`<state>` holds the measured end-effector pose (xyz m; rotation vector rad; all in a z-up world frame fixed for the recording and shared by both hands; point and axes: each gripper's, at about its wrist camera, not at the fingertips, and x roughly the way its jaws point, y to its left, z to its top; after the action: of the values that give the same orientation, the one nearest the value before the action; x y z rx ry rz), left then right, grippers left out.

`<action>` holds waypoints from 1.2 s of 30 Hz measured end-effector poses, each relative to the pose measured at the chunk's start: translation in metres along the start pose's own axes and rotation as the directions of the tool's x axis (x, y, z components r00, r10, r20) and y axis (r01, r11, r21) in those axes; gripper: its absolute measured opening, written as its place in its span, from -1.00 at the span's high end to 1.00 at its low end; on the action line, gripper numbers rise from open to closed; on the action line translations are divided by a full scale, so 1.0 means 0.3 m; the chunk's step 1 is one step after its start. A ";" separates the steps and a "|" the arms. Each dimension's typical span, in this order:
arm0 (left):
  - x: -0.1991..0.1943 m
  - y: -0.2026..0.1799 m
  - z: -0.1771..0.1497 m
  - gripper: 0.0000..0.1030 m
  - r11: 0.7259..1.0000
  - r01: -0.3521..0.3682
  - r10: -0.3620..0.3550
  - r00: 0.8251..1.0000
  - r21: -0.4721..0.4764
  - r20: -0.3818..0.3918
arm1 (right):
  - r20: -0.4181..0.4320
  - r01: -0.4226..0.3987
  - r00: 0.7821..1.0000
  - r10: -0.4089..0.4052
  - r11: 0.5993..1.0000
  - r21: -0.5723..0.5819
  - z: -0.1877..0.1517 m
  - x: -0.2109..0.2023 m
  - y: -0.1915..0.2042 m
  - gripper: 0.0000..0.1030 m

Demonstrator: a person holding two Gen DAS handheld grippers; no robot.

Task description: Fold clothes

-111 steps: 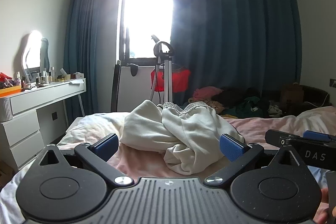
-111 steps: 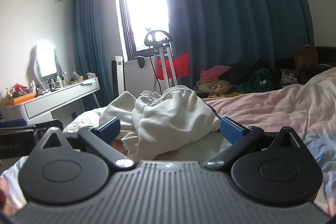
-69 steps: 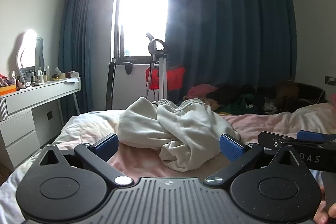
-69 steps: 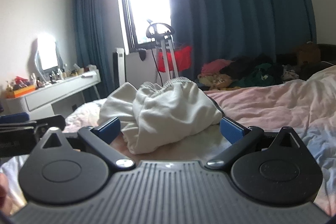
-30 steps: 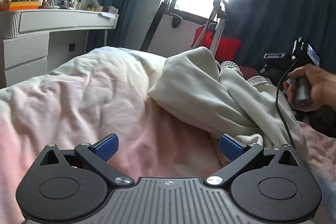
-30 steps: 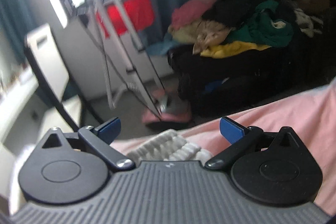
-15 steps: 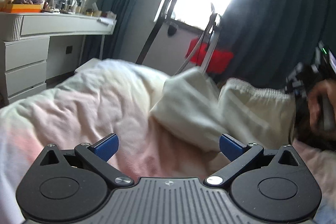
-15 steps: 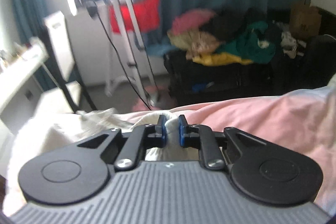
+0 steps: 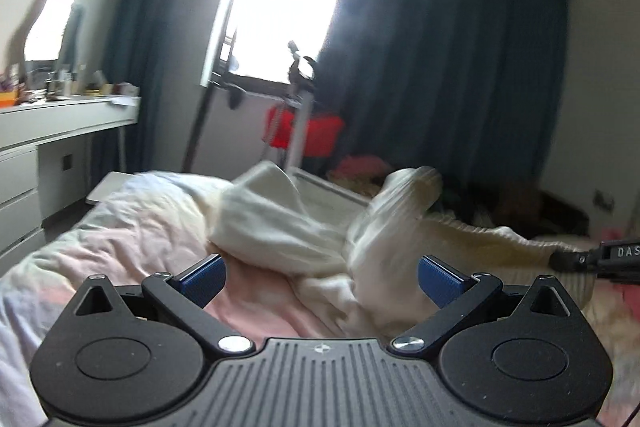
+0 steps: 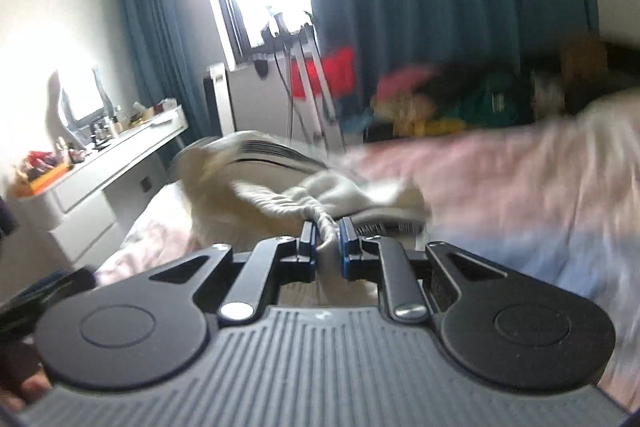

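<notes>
A cream-white garment [image 9: 296, 227] lies crumpled on the pink bedding [image 9: 132, 227], blurred by motion. My left gripper [image 9: 320, 277] is open and empty, low over the bed just in front of the garment. My right gripper [image 10: 327, 241] is shut on a bunched edge of the garment [image 10: 280, 195], which stretches away from its pads. The right gripper's black body shows at the right edge of the left wrist view [image 9: 600, 261].
A white dressing table [image 9: 48, 131] with a lit mirror stands at the left. A stand with something red [image 9: 304, 131] is under the window. A pile of coloured clothes [image 10: 448, 99] lies beyond the bed, before dark blue curtains.
My right gripper, shut on the garment's edge since half a second ago, has pulled it back and to the right, stretching the cloth. My left gripper has lifted slightly and stayed open.
</notes>
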<state>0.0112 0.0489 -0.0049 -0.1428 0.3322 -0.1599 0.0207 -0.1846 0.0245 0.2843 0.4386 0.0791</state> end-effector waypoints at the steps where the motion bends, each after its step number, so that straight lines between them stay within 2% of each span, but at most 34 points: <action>1: 0.010 -0.024 -0.030 -0.99 1.000 0.005 -0.004 0.999 0.021 -0.033 | -0.022 -0.009 1.000 0.009 1.000 0.022 -0.031 -0.003 -0.027 0.70; 4: 0.050 -0.073 -0.108 -0.99 0.996 -0.005 0.018 0.989 0.085 -0.145 | -0.072 0.008 0.997 -0.002 0.996 0.083 -0.137 -0.019 -0.088 0.71; 6: 0.076 -0.092 -0.150 -0.99 0.991 -0.018 0.046 0.977 0.132 -0.209 | -0.122 0.040 0.992 -0.025 0.992 0.120 -0.167 -0.002 -0.124 0.71; 9: 0.102 -0.107 -0.180 -0.99 0.979 -0.040 0.090 0.964 0.199 -0.250 | -0.141 0.050 0.990 -0.022 0.979 0.197 -0.181 0.010 -0.182 0.70; 13: 0.100 -0.171 -0.233 -0.99 0.947 -0.011 0.104 0.957 0.322 -0.272 | -0.148 0.048 0.989 -0.002 0.950 0.309 -0.204 0.005 -0.234 0.69; 17: 0.141 -0.226 -0.295 -1.00 0.869 -0.110 0.240 0.946 0.482 -0.217 | -0.167 0.063 0.986 -0.005 0.939 0.339 -0.232 0.015 -0.235 0.68; 18: 0.156 -0.227 -0.298 -1.00 0.868 -0.122 0.249 0.945 0.482 -0.210 | -0.171 0.065 0.985 -0.006 0.938 0.341 -0.236 0.020 -0.242 0.68; 20: 0.168 -0.227 -0.286 -0.93 0.878 -0.148 0.255 0.949 0.456 -0.183 | -0.179 0.071 0.984 -0.010 0.937 0.342 -0.246 0.030 -0.254 0.63; 22: 0.183 -0.213 -0.265 -0.60 0.892 -0.181 0.262 0.954 0.414 -0.148 | -0.196 0.097 0.980 -0.032 0.940 0.327 -0.250 0.045 -0.248 0.53; 23: 0.193 -0.186 -0.248 -0.49 0.912 -0.191 0.260 0.954 0.363 -0.152 | -0.206 0.104 0.978 -0.038 0.942 0.320 -0.252 0.051 -0.246 0.42; 25: 0.213 -0.133 -0.215 -0.07 0.943 -0.211 0.256 0.954 0.257 -0.158 | -0.228 0.086 0.973 -0.014 0.948 0.307 -0.259 0.067 -0.241 0.29; 27: 0.233 -0.060 -0.188 0.06 0.960 -0.240 0.263 0.947 0.142 -0.182 | -0.259 0.067 0.966 0.008 0.958 0.280 -0.267 0.084 -0.222 -0.15; 28: 0.245 -0.015 -0.179 0.14 0.963 -0.257 0.269 0.941 0.084 -0.205 | -0.273 0.058 0.962 0.017 0.962 0.266 -0.272 0.092 -0.212 -0.28; 30: 0.275 0.080 -0.180 0.18 0.956 -0.291 0.273 0.922 -0.026 -0.275 | -0.286 0.051 0.958 0.013 0.975 0.214 -0.281 0.103 -0.176 -0.53; 34: 0.339 0.261 -0.200 0.17 0.911 -0.354 0.249 0.881 -0.210 -0.403 | -0.315 0.075 0.948 -0.047 0.994 0.077 -0.301 0.126 -0.103 -0.50; 35: 0.352 0.289 -0.208 0.17 0.907 -0.356 0.241 0.876 -0.224 -0.417 | -0.316 0.087 0.946 -0.068 0.995 0.046 -0.307 0.131 -0.089 -0.50; 36: 0.351 0.297 -0.211 0.16 0.911 -0.345 0.230 0.880 -0.225 -0.415 | -0.319 0.097 0.944 -0.085 0.995 0.025 -0.313 0.136 -0.080 -0.50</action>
<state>0.1000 0.1099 -0.1116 -0.3563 0.7633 0.1684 0.0175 -0.1781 -0.0804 0.2916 0.7742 0.0251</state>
